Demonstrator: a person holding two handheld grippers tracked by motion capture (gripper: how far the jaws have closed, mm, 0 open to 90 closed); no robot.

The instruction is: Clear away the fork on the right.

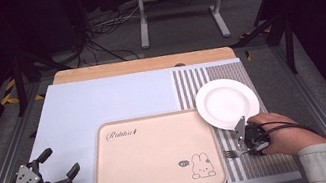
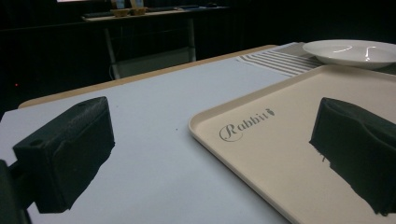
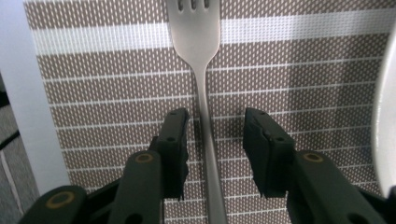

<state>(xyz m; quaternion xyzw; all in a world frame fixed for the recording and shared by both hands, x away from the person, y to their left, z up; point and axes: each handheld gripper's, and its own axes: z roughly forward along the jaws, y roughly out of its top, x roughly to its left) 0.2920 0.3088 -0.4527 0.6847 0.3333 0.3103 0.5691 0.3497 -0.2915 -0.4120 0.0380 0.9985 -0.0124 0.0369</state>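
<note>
Jaws of the right gripper (image 3: 212, 154) are spread astride the fork (image 3: 201, 88) handle, unpinched, beside the plate (image 1: 227, 103).

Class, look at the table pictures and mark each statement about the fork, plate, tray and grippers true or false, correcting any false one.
1. The fork lies on the striped mat. True.
2. The right gripper is clamped tight on the fork. False: the handle runs between its jaws, with gaps on both sides.
3. The white plate sits in the middle of the tray. False: it rests on the mat, overlapping the tray's far right corner.
4. The left gripper is open and holds nothing. True.
5. The tray carries food. False: it shows just a rabbit drawing and lettering.
</note>
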